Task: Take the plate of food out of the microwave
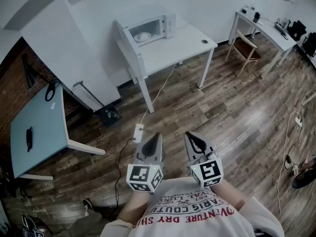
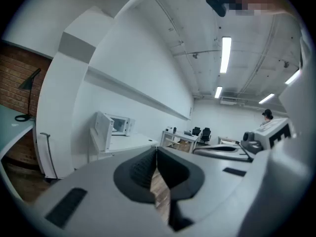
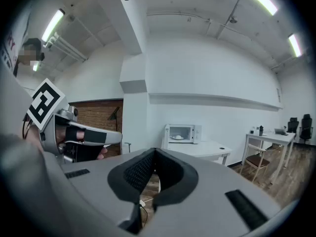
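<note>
The white table carries the microwave at its left end, against the wall. The oven's door is swung fully open to the left of the cavity, so the mouth faces the person across a wide stretch of wooden floor. Well short of the microwave, close in front of the person's chest, the left gripper and the right gripper sit side by side and point toward it. Each has its jaws pressed together on nothing. The oven lies almost straight ahead of the left gripper and ahead and to the left of the right one. The left therefore looks slightly nearer, though both are far out of reach, and the gap must be closed before any grasp. Inside the microwave, on the cavity floor, rests the plate. It is round and white, with no long axis to line up on. The food on it is too small to make out.
</note>
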A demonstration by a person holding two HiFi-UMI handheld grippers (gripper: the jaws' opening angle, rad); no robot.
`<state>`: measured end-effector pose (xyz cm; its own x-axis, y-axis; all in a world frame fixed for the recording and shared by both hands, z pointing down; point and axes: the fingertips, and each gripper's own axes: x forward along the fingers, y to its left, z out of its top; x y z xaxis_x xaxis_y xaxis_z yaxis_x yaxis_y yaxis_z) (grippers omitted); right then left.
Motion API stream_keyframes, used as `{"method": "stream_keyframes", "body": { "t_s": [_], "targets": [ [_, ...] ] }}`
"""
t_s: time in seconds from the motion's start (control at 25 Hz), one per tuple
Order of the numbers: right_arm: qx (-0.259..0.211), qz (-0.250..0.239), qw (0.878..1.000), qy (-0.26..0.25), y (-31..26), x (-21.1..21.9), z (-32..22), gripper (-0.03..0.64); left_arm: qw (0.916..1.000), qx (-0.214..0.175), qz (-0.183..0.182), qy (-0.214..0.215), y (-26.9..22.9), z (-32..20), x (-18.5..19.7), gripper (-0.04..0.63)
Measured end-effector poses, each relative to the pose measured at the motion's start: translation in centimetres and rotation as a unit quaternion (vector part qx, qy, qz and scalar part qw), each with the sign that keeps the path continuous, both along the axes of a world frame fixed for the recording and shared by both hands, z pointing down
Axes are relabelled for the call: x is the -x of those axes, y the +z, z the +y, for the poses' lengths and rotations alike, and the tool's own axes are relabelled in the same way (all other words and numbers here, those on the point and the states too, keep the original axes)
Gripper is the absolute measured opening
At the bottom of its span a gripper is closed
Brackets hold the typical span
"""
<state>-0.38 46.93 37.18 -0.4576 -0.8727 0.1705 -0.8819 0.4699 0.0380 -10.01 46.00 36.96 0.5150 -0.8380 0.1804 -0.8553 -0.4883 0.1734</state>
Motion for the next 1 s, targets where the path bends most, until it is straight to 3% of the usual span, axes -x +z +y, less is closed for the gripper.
{"method": "stream_keyframes", "body": {
  "t_s": [0.6, 1.0],
  "targets": [
    [0.006, -0.025, 1.0, -0.003, 0.4, -2.0, -1.0, 0.011, 0.9999, 0.008, 0.003, -0.008, 0.6, -0.9, -1.7, 0.008],
    [0.019, -0.02, 1.0, 0.011, 2.0, -9.2, -0.5, 0.011, 0.9997, 0.019, 0.016, -0.004, 2.0, -1.5, -7.9, 0.008]
  ]
}}
